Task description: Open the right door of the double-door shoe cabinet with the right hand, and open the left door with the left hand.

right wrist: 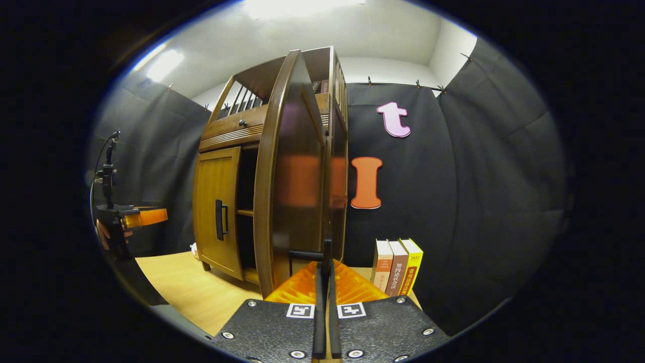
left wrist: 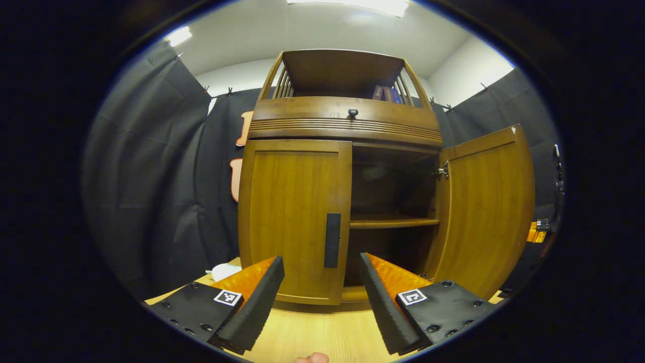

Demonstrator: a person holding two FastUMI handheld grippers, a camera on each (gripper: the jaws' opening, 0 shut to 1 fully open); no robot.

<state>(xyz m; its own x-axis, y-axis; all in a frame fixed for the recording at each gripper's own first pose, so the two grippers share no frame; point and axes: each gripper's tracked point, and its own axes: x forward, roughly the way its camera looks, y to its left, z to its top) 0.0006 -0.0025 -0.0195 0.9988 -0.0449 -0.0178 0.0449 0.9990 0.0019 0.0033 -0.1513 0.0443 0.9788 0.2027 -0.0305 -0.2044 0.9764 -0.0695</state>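
Note:
The wooden shoe cabinet (left wrist: 347, 126) stands on a light wooden table. Its left door (left wrist: 295, 217) is closed, with a black vertical handle (left wrist: 332, 239) near its inner edge. My left gripper (left wrist: 321, 259) is open, a short way in front of that handle and touching nothing. The right door (left wrist: 484, 212) is swung wide open and shows a shelf (left wrist: 393, 221) inside. In the right gripper view this right door (right wrist: 292, 191) appears edge-on. My right gripper (right wrist: 325, 269) is shut on the right door's black handle (right wrist: 305, 254).
Three books (right wrist: 398, 267) stand on the table right of the cabinet, against the black cloth wall. More books (left wrist: 385, 93) sit in the cabinet's top rack, above a drawer knob (left wrist: 352, 112). A small white object (left wrist: 224, 272) lies left of the cabinet. The left gripper (right wrist: 143, 217) and hand appear far left.

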